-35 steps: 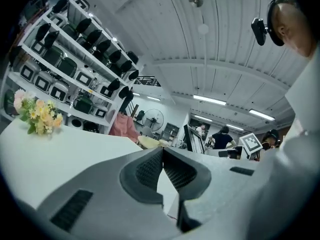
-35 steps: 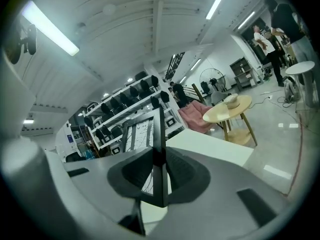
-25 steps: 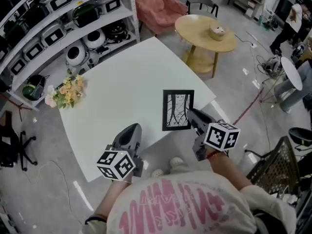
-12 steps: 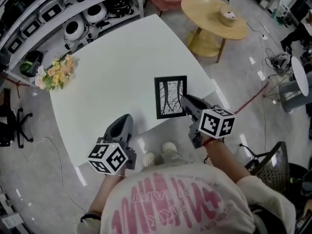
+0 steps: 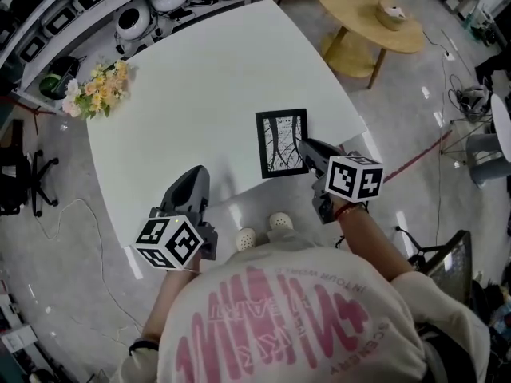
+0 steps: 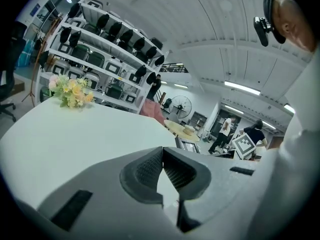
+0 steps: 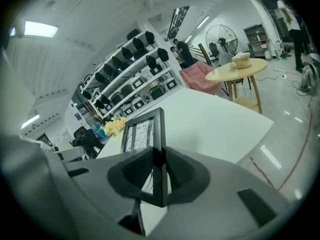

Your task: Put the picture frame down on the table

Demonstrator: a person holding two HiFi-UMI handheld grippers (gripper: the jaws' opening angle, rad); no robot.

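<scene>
Your right tongs (image 5: pixel 306 150) clamp the picture frame (image 5: pixel 279 142) by its edge, apparently for controlled lowering onto the surface (image 5: pixel 200 86); left tongs (image 5: pixel 192 179) closed, empty.

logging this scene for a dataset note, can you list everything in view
table: one, white, centre of head view
picture frame: one, black, over the table's near right part
flowers: one bunch, yellow and pink, table's far left corner
round table: one, wooden, beyond the white table
shelves: one rack, white, behind the table, full of appliances
office chair: one, black, floor at left
shoes: two, pale, floor between the grippers
left gripper: one, grey, shut, empty
right gripper: one, grey, shut on the picture frame's edge
</scene>
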